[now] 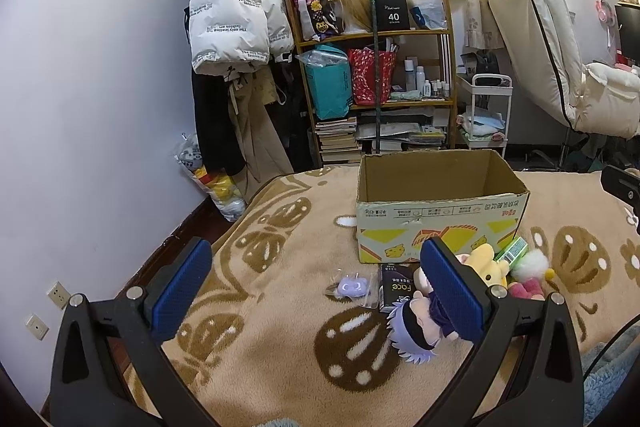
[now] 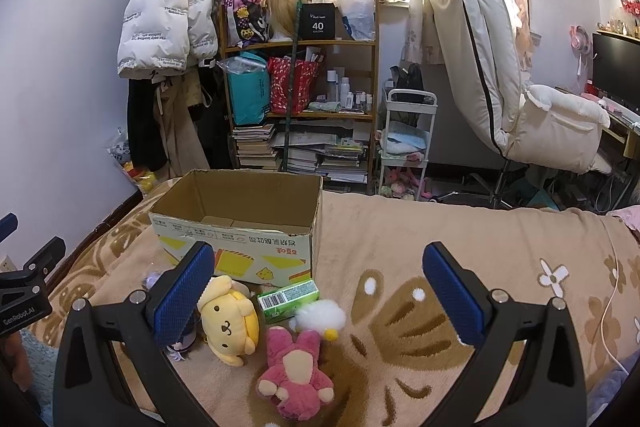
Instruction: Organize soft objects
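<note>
An open, empty cardboard box point(image 1: 440, 215) point(image 2: 240, 231) stands on the beige patterned blanket point(image 1: 280, 327). In front of it lie soft toys: a yellow dog plush point(image 2: 230, 323) point(image 1: 486, 263), a pink plush point(image 2: 294, 375) point(image 1: 528, 289), a white pompom toy point(image 2: 322, 315) point(image 1: 530, 263) and a pale-haired doll in purple point(image 1: 416, 323). A small lavender toy in a clear bag point(image 1: 352, 287) lies to the left. My left gripper point(image 1: 320, 291) is open above the blanket, its right finger over the doll. My right gripper point(image 2: 320, 295) is open above the plush toys.
A black "Face" packet point(image 1: 394, 291) and a green carton point(image 2: 288, 299) point(image 1: 512, 251) lie by the box. Beyond the bed stand a cluttered shelf point(image 2: 300, 87), a white cart point(image 2: 406, 139), hanging coats point(image 1: 232, 19) and a cream chair point(image 2: 500, 75). The bed's left edge drops to the floor.
</note>
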A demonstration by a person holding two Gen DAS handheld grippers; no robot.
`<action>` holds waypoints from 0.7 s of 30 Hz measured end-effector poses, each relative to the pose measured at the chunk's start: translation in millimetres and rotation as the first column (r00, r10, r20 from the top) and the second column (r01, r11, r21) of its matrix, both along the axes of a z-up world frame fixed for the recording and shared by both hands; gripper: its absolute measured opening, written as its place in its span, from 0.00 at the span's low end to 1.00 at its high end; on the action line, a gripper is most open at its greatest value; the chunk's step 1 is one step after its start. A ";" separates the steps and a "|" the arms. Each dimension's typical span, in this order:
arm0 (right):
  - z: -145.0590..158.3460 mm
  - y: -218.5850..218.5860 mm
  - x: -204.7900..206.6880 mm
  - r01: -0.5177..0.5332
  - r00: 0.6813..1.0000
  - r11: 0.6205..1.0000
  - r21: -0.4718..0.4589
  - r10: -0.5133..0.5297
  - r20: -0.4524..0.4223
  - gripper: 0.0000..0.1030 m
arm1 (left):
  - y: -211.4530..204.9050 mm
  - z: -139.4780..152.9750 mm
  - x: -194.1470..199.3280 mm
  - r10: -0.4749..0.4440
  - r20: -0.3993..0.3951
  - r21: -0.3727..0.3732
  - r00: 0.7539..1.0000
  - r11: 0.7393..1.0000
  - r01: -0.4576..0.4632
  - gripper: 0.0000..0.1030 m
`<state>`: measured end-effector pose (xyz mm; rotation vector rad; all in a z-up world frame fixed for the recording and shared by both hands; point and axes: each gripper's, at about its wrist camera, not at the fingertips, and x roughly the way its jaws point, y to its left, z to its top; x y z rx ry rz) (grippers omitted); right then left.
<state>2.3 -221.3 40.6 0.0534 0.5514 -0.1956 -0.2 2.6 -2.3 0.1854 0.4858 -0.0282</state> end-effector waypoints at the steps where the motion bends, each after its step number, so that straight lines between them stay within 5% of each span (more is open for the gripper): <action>1: -0.1 -0.1 0.1 -0.001 1.000 1.000 0.001 0.001 0.000 1.00 | -0.4 -0.4 -0.4 -0.001 0.000 0.000 1.000 1.000 0.001 1.00; 21: -7.6 3.8 0.3 0.003 1.000 1.000 0.006 -0.003 -0.007 1.00 | -0.2 0.2 0.2 0.000 -0.002 0.001 1.000 1.000 0.000 1.00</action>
